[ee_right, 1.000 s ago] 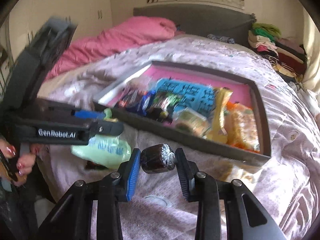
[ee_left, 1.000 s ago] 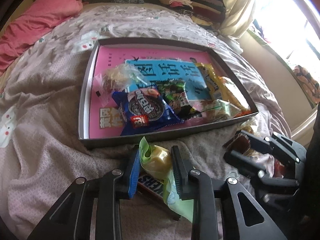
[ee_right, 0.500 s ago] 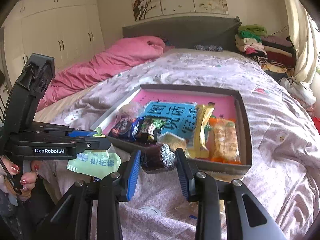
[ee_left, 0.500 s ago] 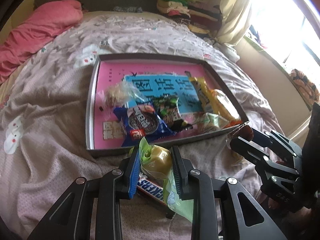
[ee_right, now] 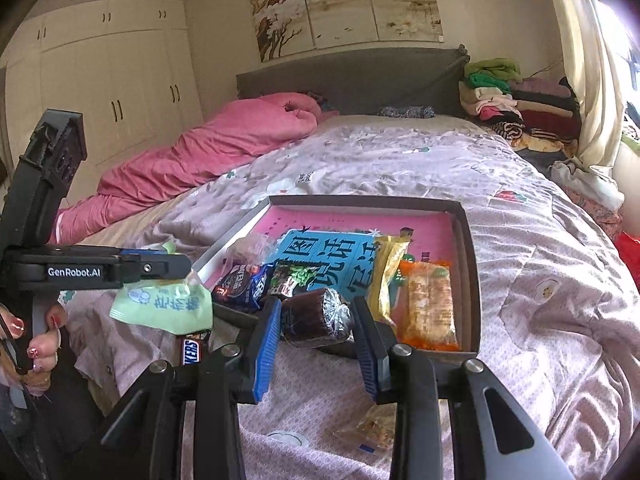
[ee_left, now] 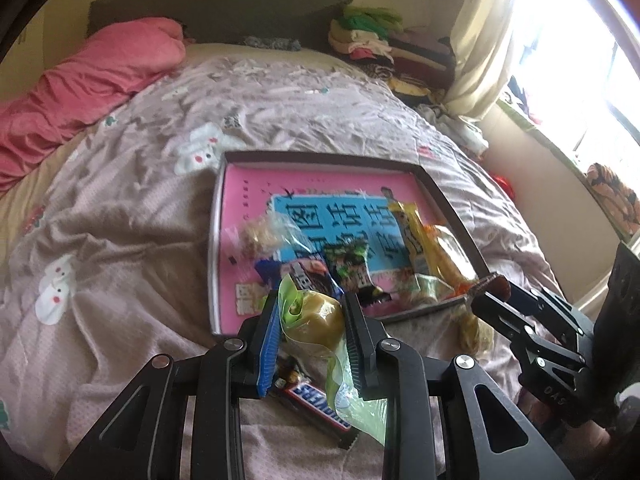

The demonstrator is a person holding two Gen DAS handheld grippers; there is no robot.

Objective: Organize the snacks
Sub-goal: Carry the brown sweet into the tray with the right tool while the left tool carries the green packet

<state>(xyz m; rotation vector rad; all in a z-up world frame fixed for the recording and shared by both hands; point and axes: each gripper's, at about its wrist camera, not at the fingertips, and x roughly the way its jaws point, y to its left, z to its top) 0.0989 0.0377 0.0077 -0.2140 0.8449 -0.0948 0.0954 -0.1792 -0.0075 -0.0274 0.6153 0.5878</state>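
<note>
A shallow pink-lined box (ee_left: 228, 208) (ee_right: 464, 240) lies on the bed and holds several snack packets. My left gripper (ee_left: 310, 320) is shut on a green-wrapped pastry (ee_left: 316, 320), held above the bed just before the box's near edge; it also shows in the right wrist view (ee_right: 164, 306). My right gripper (ee_right: 314, 320) is shut on a dark brown wrapped cake (ee_right: 316, 318), also near the box's front edge; its tip shows in the left wrist view (ee_left: 490, 292). A Snickers bar (ee_left: 320, 402) (ee_right: 191, 350) lies on the bedspread under the left gripper.
A clear-wrapped snack (ee_right: 374, 430) lies on the bedspread below the right gripper. A pink quilt (ee_right: 208, 152) is bunched at the far left, folded clothes (ee_right: 516, 108) stacked by the headboard. The window and curtain (ee_left: 492, 40) are on the right.
Both grippers have lifted and pulled back from the box with their snacks still held, so the box looks smaller and farther and more of the room shows.
</note>
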